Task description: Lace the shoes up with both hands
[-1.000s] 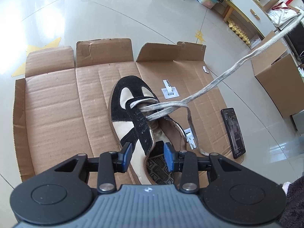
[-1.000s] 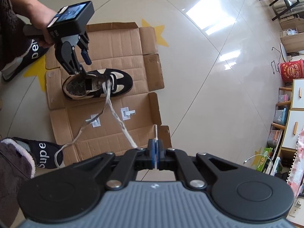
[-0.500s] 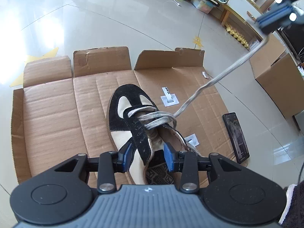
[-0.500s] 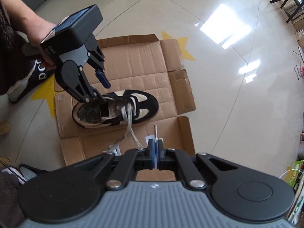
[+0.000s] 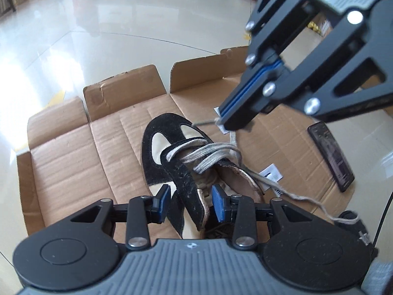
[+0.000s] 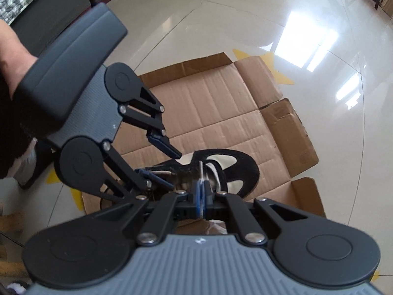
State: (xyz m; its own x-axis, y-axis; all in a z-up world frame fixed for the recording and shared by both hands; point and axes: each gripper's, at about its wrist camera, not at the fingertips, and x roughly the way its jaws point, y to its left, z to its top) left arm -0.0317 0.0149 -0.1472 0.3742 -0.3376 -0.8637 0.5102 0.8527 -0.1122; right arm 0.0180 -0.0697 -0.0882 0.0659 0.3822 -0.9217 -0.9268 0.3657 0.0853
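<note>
— Where is the shoe?

— The black and cream shoe (image 5: 172,152) lies on flattened cardboard (image 5: 73,152) on the tiled floor (image 5: 98,24), toe pointing away from me. My left gripper (image 5: 191,200) straddles the shoe's black eyelet strip near the opening, one blue pad on each side. I cannot tell whether the pads press on it or stand clear.

— And your right one?

— My right gripper (image 5: 222,123) hangs just above the shoe's toe, jaws closed on the grey lace (image 5: 208,154) near its end; the stiff tip pokes out past the pads. From there the lace drops to the crossings over the shoe's tongue.

— The other end?

— It trails off the shoe's right side across the cardboard. A dark phone (image 5: 330,154) lies beyond it, well apart from the shoe.
</note>
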